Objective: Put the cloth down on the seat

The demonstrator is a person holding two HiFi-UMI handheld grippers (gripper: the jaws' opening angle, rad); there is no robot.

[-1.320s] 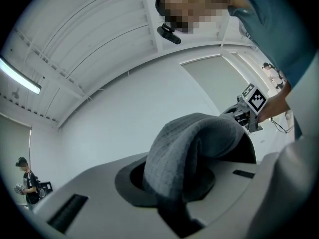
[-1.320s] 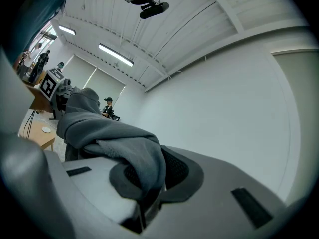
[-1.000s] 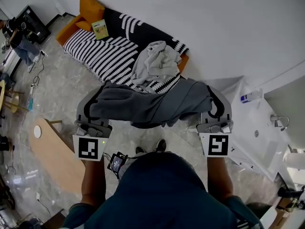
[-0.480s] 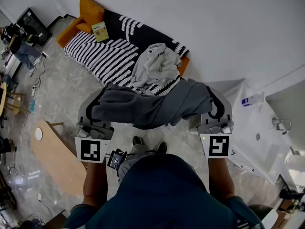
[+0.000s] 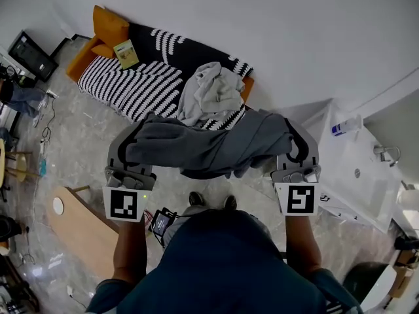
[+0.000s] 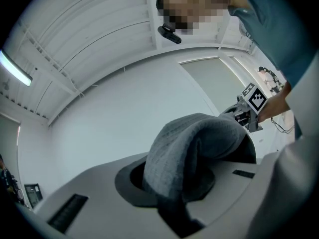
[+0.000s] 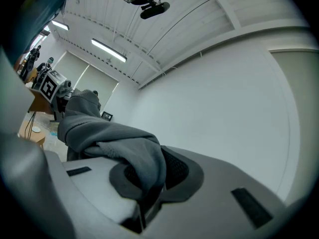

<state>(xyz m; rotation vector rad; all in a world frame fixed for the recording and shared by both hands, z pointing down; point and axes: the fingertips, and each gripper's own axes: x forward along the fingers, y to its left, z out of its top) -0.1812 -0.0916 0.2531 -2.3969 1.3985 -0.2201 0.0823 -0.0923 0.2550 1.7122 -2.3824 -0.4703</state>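
Both the left claw (image 6: 172, 210) and right claw (image 7: 144, 203) grip the grey cloth (image 5: 203, 146) tight; booklet (image 5: 126, 50) print too small to read.

Sofa (image 5: 134, 87) edge behind grey cloth (image 5: 203, 146)

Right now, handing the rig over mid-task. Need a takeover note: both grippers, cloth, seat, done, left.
Left gripper: jaws shut on one end of the grey cloth.
Right gripper: jaws shut on the other end.
Cloth: hangs stretched between both grippers, in the air in front of the striped sofa seat, not touching it.
Seat: in the head view, a light grey garment heap lies at its right end; a booklet lies near the orange cushion at the left.
Done: cloth picked up.
Left: carry it over the seat, lower it, open both jaws.
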